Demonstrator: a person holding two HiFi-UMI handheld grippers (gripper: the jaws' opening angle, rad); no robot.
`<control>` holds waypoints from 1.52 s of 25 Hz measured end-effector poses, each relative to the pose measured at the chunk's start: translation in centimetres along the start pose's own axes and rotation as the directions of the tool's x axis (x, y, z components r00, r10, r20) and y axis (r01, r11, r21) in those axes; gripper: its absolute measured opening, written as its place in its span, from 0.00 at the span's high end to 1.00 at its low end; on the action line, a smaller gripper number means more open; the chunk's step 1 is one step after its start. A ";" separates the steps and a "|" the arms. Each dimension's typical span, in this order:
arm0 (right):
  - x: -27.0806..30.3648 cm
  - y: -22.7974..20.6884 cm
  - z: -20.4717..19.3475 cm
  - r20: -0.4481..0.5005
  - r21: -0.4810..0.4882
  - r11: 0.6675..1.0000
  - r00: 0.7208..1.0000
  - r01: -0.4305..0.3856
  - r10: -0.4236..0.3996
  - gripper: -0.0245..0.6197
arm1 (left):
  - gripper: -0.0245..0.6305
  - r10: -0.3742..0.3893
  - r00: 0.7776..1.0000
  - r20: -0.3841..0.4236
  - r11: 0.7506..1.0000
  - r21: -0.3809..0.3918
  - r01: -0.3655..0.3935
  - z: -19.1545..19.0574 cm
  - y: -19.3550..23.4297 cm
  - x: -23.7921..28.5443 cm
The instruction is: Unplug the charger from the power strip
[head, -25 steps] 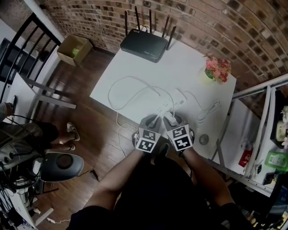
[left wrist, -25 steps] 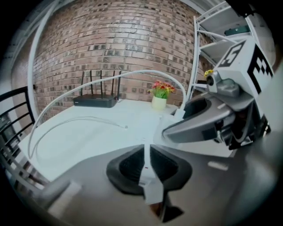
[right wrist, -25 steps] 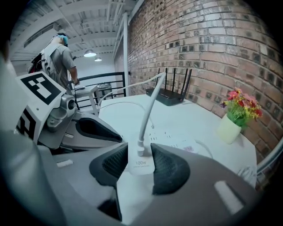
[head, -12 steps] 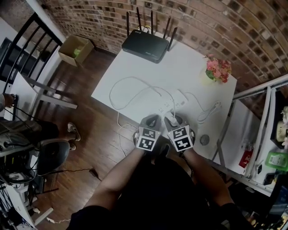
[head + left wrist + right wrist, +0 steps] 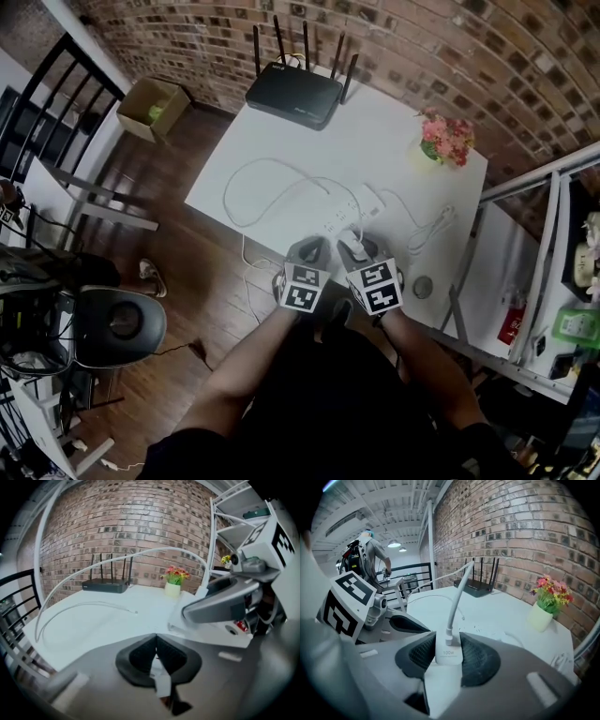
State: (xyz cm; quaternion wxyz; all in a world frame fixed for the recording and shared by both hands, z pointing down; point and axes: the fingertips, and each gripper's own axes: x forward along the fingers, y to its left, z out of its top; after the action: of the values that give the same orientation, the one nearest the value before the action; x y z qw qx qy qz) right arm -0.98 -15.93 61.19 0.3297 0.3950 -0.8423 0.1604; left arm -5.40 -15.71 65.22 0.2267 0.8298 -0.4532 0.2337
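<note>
My right gripper (image 5: 447,646) is shut on a white charger (image 5: 448,654), its pads pressing both sides. The charger's white cable (image 5: 457,597) rises from its far end and arcs away over the table. In the head view both grippers sit side by side near the front edge of the white table (image 5: 394,131): left gripper (image 5: 314,248), right gripper (image 5: 354,246). The white power strip (image 5: 352,212) lies just beyond them. My left gripper (image 5: 155,641) is shut, its pad tips touching, with nothing seen held. Whether the charger's prongs sit in the strip is hidden.
A black router (image 5: 295,94) with antennas stands at the table's far edge and a pot of flowers (image 5: 445,141) at the far right. Loose white cable (image 5: 272,187) loops to the left. A metal shelf (image 5: 553,281) stands to the right, a chair (image 5: 122,323) to the left.
Both grippers have stayed where they were, the right one still on the charger. The head view shifted slightly, and the person's feet at the left have slipped out of sight.
</note>
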 end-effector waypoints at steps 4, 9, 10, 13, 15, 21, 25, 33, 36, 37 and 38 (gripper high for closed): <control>-0.6 0.0 0.4 0.017 0.083 0.996 1.000 -0.026 0.025 0.74 | 0.95 0.012 1.000 -0.015 1.000 -0.013 -0.012 0.0 0.1 0.1; -1.5 -0.4 1.0 0.050 0.197 0.978 0.997 -0.065 0.056 0.74 | 0.93 0.035 0.999 0.000 0.997 -0.070 -0.035 0.8 0.4 -1.1; -1.8 -0.5 1.1 0.058 0.222 0.972 0.996 -0.075 0.063 0.74 | 0.93 0.035 0.999 0.013 0.996 -0.083 -0.034 1.1 0.3 -1.5; -2.8 -1.0 1.2 0.084 0.315 0.943 0.993 -0.110 0.087 0.74 | 0.92 0.023 0.999 0.044 0.992 -0.128 -0.017 1.8 -0.1 -3.0; -3.4 -1.4 1.1 0.102 0.379 0.917 0.990 -0.128 0.096 0.74 | 0.90 -0.010 0.998 0.056 0.985 -0.169 0.019 2.4 -0.9 -4.1; -5.3 -3.4 -0.3 0.152 0.543 0.824 0.984 -0.162 0.093 0.74 | 0.86 -0.068 0.991 0.116 0.968 -0.232 0.094 4.0 -2.6 -7.7; -6.3 -5.4 -2.1 0.176 0.656 0.736 0.982 -0.167 0.066 0.74 | 0.86 -0.075 0.989 0.126 0.952 -0.287 0.108 3.5 -3.2 -9.6; -6.7 -7.6 -6.0 0.153 0.754 0.644 0.988 -0.132 0.024 0.74 | 0.86 -0.085 0.991 0.102 0.931 -0.345 0.116 2.4 -3.5 -11.4; -6.6 -7.8 -7.2 0.147 0.772 0.623 0.989 -0.126 0.017 0.74 | 0.86 -0.102 0.990 0.102 0.927 -0.352 0.132 2.4 -4.1 -11.3; -6.4 -7.7 -7.4 0.146 0.777 0.617 0.989 -0.126 0.019 0.74 | 0.86 -0.107 0.989 0.101 0.925 -0.354 0.136 2.4 -4.3 -11.3; -6.1 -7.5 -7.7 0.144 0.780 0.612 0.989 -0.128 0.023 0.74 | 0.86 -0.110 0.989 0.101 0.924 -0.356 0.139 2.4 -4.4 -11.3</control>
State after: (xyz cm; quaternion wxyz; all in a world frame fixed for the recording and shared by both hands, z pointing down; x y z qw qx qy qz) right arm 10.97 -13.20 62.66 0.0653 0.4726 -0.7206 0.5032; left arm -6.65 -7.69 55.92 0.3721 0.8095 -0.4434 0.0986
